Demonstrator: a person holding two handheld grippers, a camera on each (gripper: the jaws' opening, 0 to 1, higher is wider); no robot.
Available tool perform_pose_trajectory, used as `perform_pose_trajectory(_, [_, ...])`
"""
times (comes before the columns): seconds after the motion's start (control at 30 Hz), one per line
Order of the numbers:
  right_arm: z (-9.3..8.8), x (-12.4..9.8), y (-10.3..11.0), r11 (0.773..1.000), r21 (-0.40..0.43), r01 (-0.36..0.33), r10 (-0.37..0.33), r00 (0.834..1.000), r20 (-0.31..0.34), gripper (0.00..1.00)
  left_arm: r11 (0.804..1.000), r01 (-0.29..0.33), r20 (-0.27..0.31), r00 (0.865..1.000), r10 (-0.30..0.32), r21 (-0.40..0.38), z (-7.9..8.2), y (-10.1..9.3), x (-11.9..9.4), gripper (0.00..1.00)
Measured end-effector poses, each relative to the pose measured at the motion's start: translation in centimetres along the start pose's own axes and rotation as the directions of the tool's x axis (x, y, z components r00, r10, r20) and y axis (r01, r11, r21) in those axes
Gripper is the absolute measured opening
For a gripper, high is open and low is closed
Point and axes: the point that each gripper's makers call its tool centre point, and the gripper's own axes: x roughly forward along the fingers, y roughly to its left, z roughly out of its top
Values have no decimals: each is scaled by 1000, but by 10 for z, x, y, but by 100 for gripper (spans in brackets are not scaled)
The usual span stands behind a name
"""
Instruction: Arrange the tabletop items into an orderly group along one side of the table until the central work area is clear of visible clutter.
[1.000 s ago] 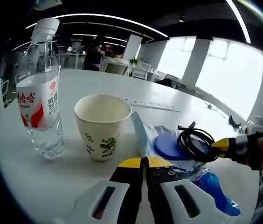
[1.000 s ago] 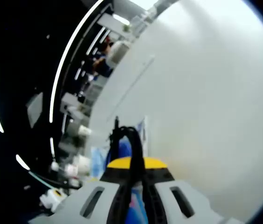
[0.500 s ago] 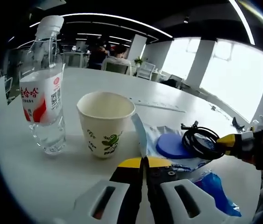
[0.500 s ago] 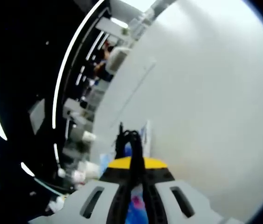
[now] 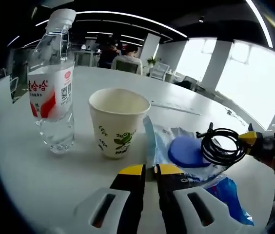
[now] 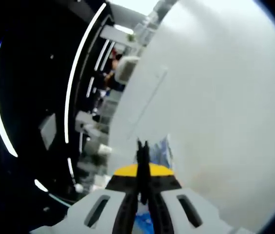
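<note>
A clear water bottle (image 5: 52, 87) with a red-and-white label stands at the left of the white table (image 5: 40, 170). Beside it stands an empty paper cup (image 5: 118, 122). To the right lies a crumpled blue wrapper (image 5: 186, 151) holding a blue disc. My left gripper (image 5: 150, 171) rests low in front of the wrapper's upturned edge, its jaws a narrow gap apart. A coil of black cable (image 5: 220, 146) hangs just above the wrapper, with my right gripper (image 5: 247, 139) shut on it. In the right gripper view the cable (image 6: 142, 148) stands edge-on between the shut jaws of that gripper (image 6: 142, 168).
The table (image 6: 215, 97) runs wide and white to the right of the wrapper (image 6: 163, 148). Chairs and seated people (image 5: 123, 56) are far behind the table. A small dark object (image 5: 230, 113) lies near the table's far right edge.
My left jaws have parted slightly at the wrapper's edge. The right gripper has carried the cable coil a little to the right, and the coil now looks edge-on in its own view.
</note>
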Motion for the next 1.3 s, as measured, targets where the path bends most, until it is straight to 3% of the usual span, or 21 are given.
perform_pose_trajectory(0.33, [-5,1,16,998,23,-61,62,998,-15,0,999,-3,13,1000,2,45,5,-8,-10,35])
perform_pose_trajectory(0.43, [-6,1,24,994,28,-102,103,995,-21,0,997,40,27,999,-42,73,7,-20,-11,41])
perform_pose_trajectory(0.63, [-3,-4,38,988,27,-152,152,988,-12,0,994,53,33,998,-56,98,11,-25,-14,46])
perform_pose_trajectory(0.83, [-3,-13,48,982,38,-187,187,982,-16,0,993,69,30,997,-72,96,12,-28,-19,55])
perform_pose_trajectory(0.97, [-4,-20,57,976,55,-213,214,977,-21,0,986,72,44,996,-79,152,15,-32,-24,62])
perform_pose_trajectory(1.3, [-6,-41,75,957,92,-274,279,960,-37,0,975,141,60,986,-154,171,25,-50,-36,80])
